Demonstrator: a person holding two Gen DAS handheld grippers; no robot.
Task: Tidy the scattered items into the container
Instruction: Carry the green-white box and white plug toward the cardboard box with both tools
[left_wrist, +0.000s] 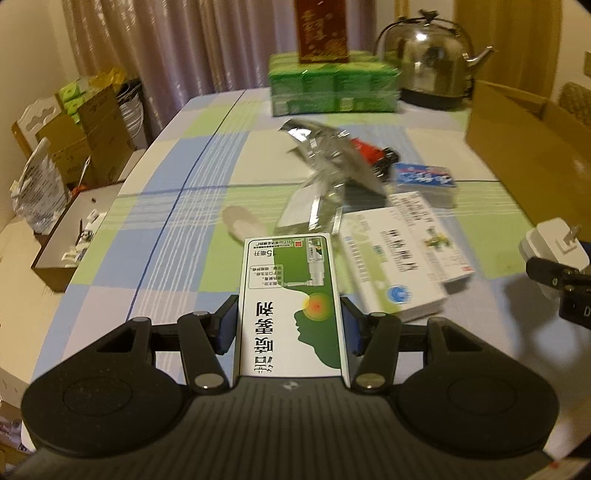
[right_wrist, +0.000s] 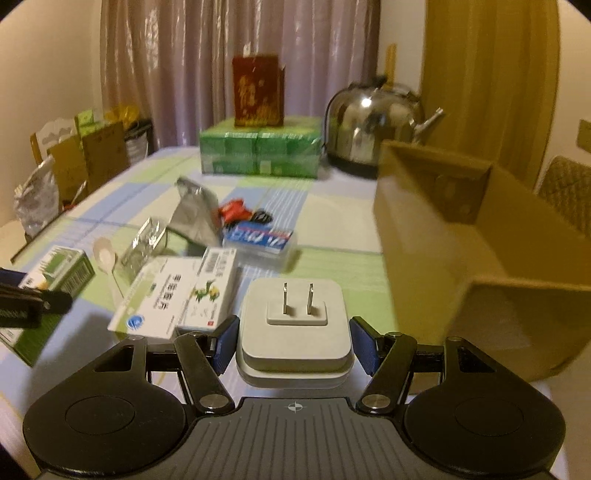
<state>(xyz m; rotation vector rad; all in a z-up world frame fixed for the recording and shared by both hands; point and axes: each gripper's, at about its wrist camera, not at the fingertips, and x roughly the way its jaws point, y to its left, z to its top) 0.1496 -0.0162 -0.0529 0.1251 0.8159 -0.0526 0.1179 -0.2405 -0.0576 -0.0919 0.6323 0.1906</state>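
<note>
Left wrist view: we recorded our left gripper (left_wrist: 289, 325) clamped on a green-and-white spray box (left_wrist: 290, 306), lower centre, cardboard box (left_wrist: 517, 147) upper right. Right wrist view: our right gripper (right_wrist: 294, 341) pinched a white plug adapter (right_wrist: 295, 328), lower centre, the box at right.

A shiny steel kettle (right_wrist: 376, 138) stands at the checked tablecloth's (right_wrist: 332, 225) far end. Just left of the kettle sits a green wrapped carton pack (right_wrist: 258, 151), with a dark red box (right_wrist: 258, 90) upright on top.
</note>
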